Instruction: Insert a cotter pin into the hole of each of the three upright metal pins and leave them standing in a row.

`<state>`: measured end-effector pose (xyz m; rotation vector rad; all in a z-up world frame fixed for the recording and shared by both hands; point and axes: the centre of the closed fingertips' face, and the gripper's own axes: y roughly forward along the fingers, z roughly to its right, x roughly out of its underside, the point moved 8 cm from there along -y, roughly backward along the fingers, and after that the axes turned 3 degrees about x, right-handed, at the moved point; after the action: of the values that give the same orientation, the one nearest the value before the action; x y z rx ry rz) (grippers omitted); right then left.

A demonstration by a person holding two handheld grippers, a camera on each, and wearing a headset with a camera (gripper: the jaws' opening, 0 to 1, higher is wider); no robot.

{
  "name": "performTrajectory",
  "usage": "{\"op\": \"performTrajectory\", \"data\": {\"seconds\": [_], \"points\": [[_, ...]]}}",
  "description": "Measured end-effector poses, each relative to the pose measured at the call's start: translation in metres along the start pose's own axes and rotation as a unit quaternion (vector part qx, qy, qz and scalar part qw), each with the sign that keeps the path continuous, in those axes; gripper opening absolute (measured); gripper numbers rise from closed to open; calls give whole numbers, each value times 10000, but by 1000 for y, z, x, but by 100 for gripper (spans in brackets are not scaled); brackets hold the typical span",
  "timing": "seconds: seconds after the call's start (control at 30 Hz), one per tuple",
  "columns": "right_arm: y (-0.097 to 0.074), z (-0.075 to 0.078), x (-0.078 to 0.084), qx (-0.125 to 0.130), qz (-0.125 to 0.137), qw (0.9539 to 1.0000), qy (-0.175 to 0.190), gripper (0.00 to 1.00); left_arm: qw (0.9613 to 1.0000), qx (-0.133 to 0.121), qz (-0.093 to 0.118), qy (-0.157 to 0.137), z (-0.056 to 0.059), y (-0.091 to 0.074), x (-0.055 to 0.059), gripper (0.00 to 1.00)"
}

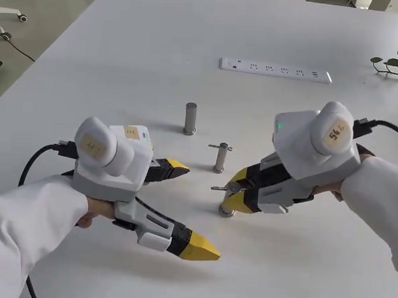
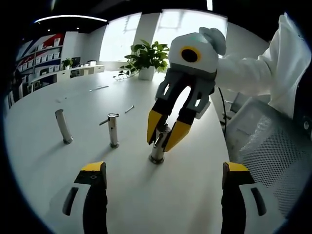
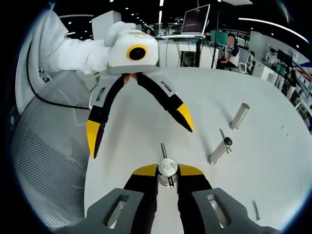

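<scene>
Three upright metal pins stand in a row on the white table [image 1: 123,68]. The far pin [image 1: 190,118] is bare. A cotter pin crosses the top of the middle pin [image 1: 220,156]. My right gripper [image 1: 235,191] is shut around the top of the near pin [image 1: 227,209], and a cotter pin [image 1: 218,187] sticks out of that pin towards the left. In the right gripper view the near pin's round head [image 3: 167,167] sits between the yellow jaw tips. My left gripper [image 1: 187,207] hangs wide open, holding nothing, just left of the near pin [image 2: 157,152].
A white power strip [image 1: 275,69] lies at the back of the table, and a plant [image 1: 395,64] stands at the far right edge. A loose cotter pin [image 2: 129,108] lies on the table beyond the row. A mesh chair [image 3: 44,161] stands beside the table.
</scene>
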<state>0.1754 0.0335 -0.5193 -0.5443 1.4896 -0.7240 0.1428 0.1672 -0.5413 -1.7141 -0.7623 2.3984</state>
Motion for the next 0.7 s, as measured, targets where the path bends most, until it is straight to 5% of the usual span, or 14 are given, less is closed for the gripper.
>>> {"op": "performTrajectory", "data": {"seconds": [0.37,0.5,0.7], "points": [[-8,8,9,-62,10,9996,-283,8,9998,-164,118,-70,2,-12,-3,99],[-17,26,16,86,16,9998,-188,8,9991,-235,323,-155,3,-18,-8,99],[-23,49,25,254,134,9995,92,8,9992,-276,201,-191,4,-21,-4,99]]}}
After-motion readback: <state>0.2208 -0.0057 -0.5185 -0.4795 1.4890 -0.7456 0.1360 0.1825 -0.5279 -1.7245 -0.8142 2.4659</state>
